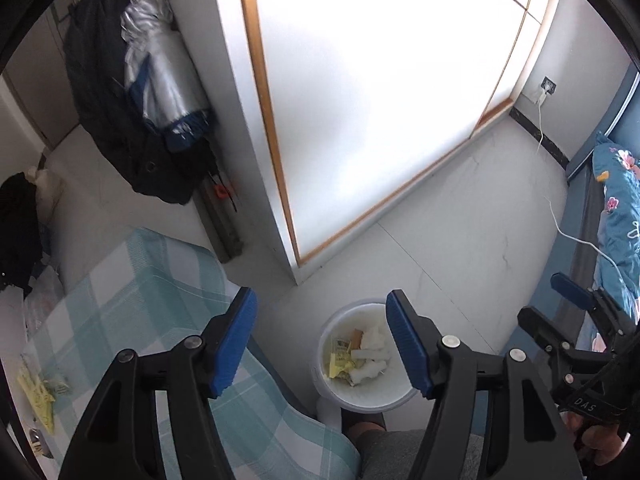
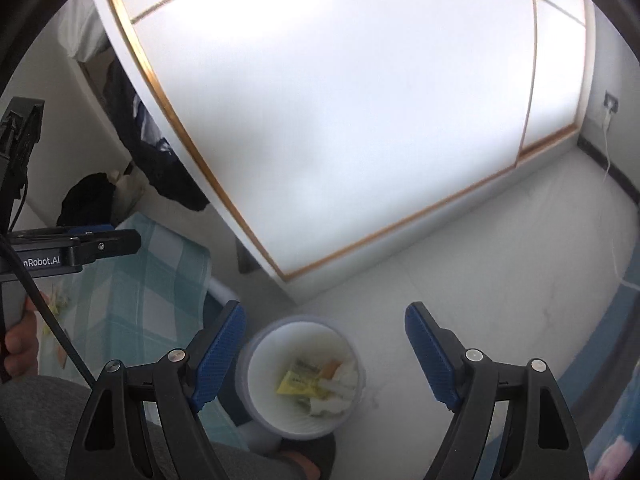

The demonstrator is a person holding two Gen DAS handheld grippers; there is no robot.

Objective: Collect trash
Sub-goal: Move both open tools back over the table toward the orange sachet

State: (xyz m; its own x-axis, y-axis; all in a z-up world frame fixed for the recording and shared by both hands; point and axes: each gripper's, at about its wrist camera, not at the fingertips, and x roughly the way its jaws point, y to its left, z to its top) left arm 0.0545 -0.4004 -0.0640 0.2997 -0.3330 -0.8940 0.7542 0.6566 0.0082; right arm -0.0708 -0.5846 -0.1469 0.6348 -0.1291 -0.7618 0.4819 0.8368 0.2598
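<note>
Left gripper [image 1: 322,314]: jaws apart, nothing between them. Right gripper [image 2: 326,330]: jaws apart, likewise empty. Both hang above a white bin [image 2: 303,376] standing on the pale floor [image 1: 460,216]. Inside the bin lie yellow wrappers [image 1: 340,360] and crumpled white tissue [image 1: 374,338]. Left of the bin, a worktop under a teal checked cloth [image 1: 140,300] carries further yellow scraps [image 1: 38,394] near its left edge. Beyond, a white wardrobe [image 1: 380,80] with wood trim; dark clothing [image 1: 104,80] hangs at its left side
</note>
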